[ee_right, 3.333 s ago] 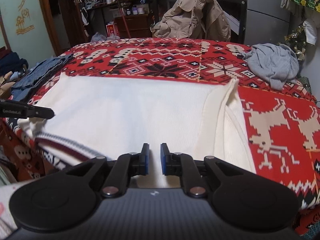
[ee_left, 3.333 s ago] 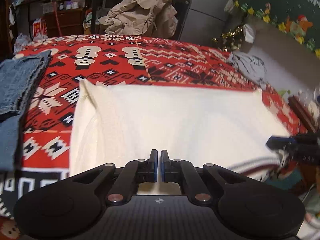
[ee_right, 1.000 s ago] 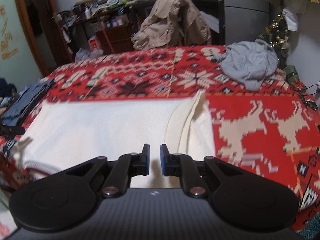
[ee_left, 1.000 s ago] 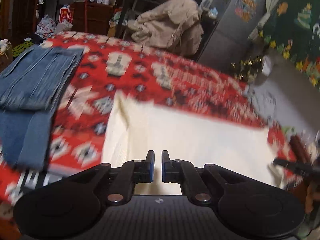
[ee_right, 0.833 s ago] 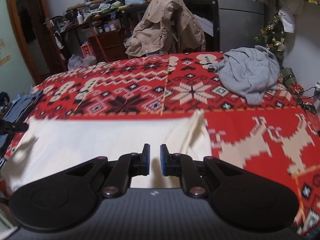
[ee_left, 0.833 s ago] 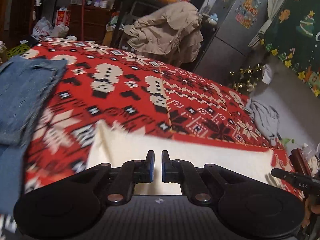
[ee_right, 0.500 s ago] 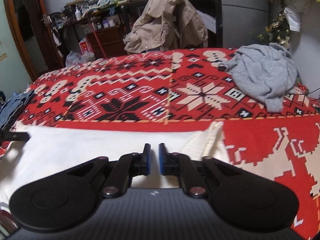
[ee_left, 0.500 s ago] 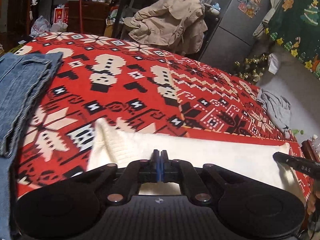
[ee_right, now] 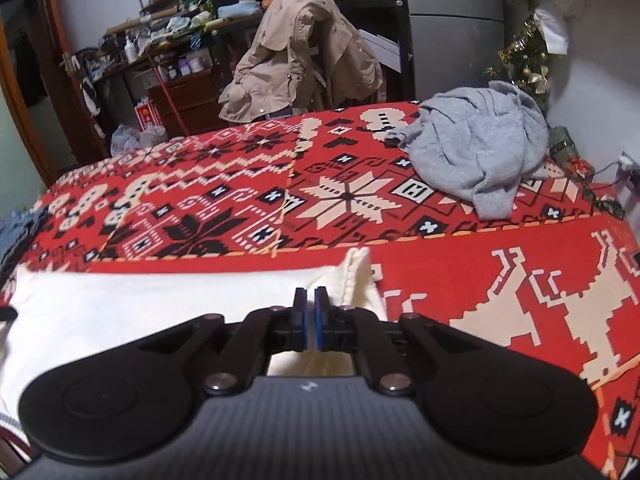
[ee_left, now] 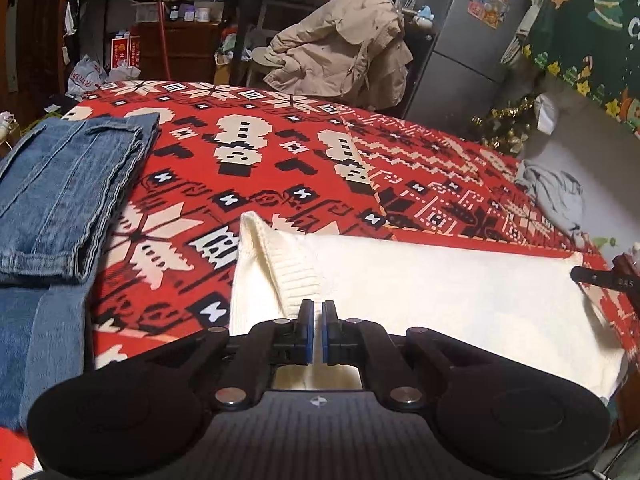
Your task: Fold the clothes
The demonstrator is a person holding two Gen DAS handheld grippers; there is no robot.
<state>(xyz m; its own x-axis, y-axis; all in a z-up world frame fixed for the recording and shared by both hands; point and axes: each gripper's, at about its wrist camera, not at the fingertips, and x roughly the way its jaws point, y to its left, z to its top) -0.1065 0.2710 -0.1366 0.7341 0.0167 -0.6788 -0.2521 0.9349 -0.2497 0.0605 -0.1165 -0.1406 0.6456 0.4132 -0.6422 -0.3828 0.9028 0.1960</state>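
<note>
Cream knit sweater [ee_left: 440, 292], near edge hidden behind both claws, perhaps unpinched.

In the lower centre of the frame the right gripper [ee_right: 309, 301] is sitting with its blue-padded fingers nearly together, a thin gap showing between them, right over the near edge of a cream knit sweater [ee_right: 160, 300] that is lying flat across the lower left on a red patterned blanket [ee_right: 460, 276]. A ribbed fold of the sweater is standing up just right of the fingertips, while a crumpled grey garment [ee_right: 476, 148] is lying at the upper right and a beige jacket [ee_right: 304, 52] is hanging at the upper centre
</note>
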